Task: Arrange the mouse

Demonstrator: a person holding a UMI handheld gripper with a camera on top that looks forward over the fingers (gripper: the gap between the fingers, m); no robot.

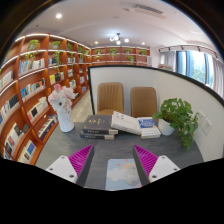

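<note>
Item: hand-held two-finger gripper (111,163) with magenta inner pads (81,158). The fingers stand spread wide apart, pinching nothing; only bare grey desk top (110,148) shows between them. The tool hangs above the near edge of the desk, level, looking along the desk toward the far wall. The holder's hand and arm are out of sight.

Item: pale rectangular mat or sheet (123,174), lying flat on the desk between the fingers at the near side. Probably a mouse mat, though I cannot be sure.

Item: the mouse. Not identifiable anywhere on the desk from here. It may sit hidden among the far clutter or below the line of sight.

Item: stack of dark hardback books (98,126), far left of centre, lying flat.

Item: open white book or folder (132,123), just right of the stack, with a small blue-and-white box (149,125) at its right end.

Item: leafy green plant in a white pot (181,117), far right of the desk.

Item: white figurine (62,106), left end of the desk, upright.

Item: two tan upholstered chairs (144,100) beyond the desk; wooden bookshelves (35,85) filling the left wall.

Handling note, as judgement: the task looks barely begun. The first need is to find the mouse, so tipping the tool down or sweeping it slowly left and right seems wise before any reach. Keep the fingers wide until the mouse lies squarely between them, approach low and along its length, and close on its sides, not on its buttons.
</note>
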